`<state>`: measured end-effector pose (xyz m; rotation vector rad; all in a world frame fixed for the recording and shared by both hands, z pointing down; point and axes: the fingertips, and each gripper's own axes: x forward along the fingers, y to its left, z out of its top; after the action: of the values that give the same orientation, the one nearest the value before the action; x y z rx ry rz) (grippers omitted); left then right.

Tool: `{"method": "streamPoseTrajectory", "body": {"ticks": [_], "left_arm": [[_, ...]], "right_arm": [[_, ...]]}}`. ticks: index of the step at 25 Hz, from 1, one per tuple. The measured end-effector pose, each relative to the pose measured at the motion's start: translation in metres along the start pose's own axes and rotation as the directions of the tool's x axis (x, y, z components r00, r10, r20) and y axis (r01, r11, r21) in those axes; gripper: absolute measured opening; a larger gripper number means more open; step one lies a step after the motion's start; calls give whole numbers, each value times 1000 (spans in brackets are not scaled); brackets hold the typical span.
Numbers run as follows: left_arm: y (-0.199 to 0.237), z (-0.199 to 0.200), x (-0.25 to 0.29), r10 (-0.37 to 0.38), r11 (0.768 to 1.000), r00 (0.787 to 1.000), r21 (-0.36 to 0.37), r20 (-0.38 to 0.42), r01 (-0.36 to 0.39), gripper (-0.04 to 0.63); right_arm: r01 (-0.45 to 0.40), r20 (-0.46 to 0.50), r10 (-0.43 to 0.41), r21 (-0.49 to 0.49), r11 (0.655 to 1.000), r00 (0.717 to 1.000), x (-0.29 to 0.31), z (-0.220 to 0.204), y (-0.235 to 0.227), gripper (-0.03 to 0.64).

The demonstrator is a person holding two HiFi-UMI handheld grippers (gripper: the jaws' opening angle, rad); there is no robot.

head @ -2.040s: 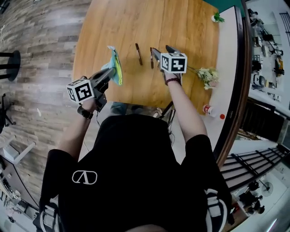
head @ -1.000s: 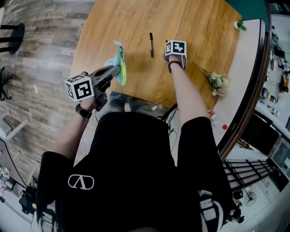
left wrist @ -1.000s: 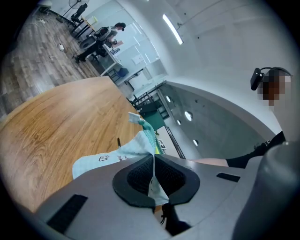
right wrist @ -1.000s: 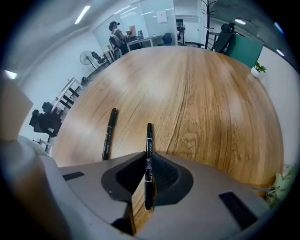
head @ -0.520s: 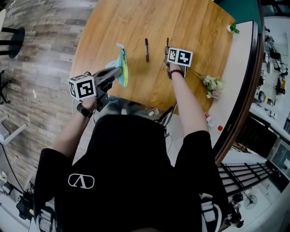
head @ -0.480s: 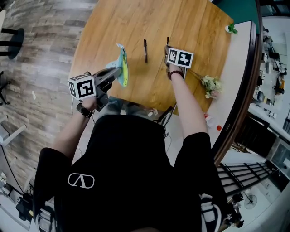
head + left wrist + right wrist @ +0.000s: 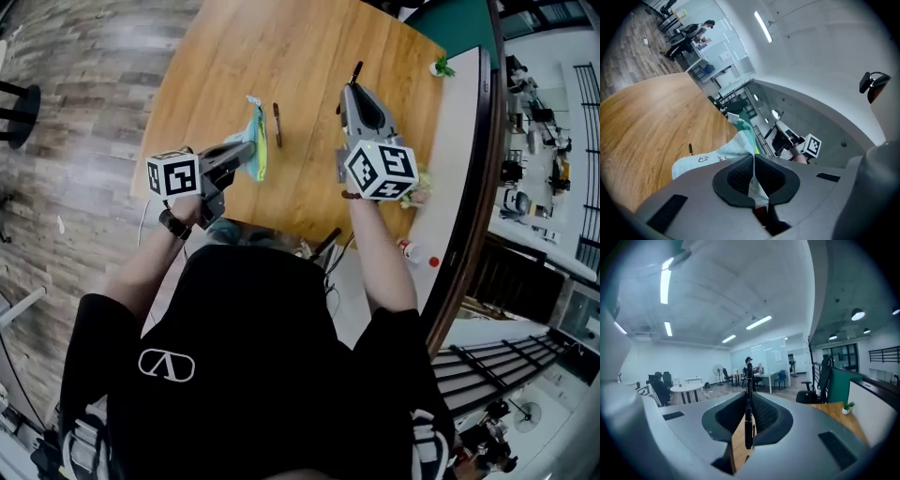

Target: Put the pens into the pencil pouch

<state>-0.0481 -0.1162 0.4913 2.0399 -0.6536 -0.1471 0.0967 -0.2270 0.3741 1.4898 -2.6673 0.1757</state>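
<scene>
Wood of a warm, pale brown makes the round table (image 7: pixel 309 37), and the task's things are over its near part. The left gripper (image 7: pixel 240 155) is at the near left edge, and its jaws are closed tight on a fold of the pencil pouch (image 7: pixel 255 139), a light blue cloth bag with a yellow-green strip. In the left gripper view the thin cloth is pinched between the two dark pads, and the rest of the bag spreads beyond them over the wood. I think it is held like this so that the bag does not slide and its mouth can be offered to the other hand, but I cannot tell whether the mouth is open. The right gripper (image 7: pixel 351 92) is to the right of the pouch and seems well above the table, because it looks big in the head view. Its jaws are closed on a black pen (image 7: pixel 355 72). In the right gripper view the pen runs in a straight line between the pads, and one end reaches past the tips. In my judgement this free end is left so that it can go into the bag first. A second pen (image 7: pixel 277 124) lies flat on the wood just right of the pouch, apart from both grippers. The inside of the pouch is hidden, so I cannot say if any pen is in it already. The next step would be to bring the held pen to its opening.
</scene>
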Motion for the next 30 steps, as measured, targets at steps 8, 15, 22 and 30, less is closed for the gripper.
{"method": "streamPoseTrajectory", "body": {"ticks": [8, 15, 22, 30], "left_arm": [[-20, 16, 8, -34, 999, 999, 22, 2, 33, 9], [-34, 26, 8, -60, 998, 998, 28, -2, 60, 9], [-53, 34, 16, -90, 995, 996, 34, -10, 91, 9], [-82, 48, 19, -145, 989, 989, 7, 39, 145, 9]], "right_arm": [[80, 274, -35, -154, 985, 961, -69, 59, 30, 43], [51, 308, -8, -132, 990, 951, -78, 67, 52, 43], [-92, 348, 122, -102, 991, 930, -64, 81, 113, 43], [-168, 328, 185, -81, 982, 927, -56, 67, 140, 43]]}}
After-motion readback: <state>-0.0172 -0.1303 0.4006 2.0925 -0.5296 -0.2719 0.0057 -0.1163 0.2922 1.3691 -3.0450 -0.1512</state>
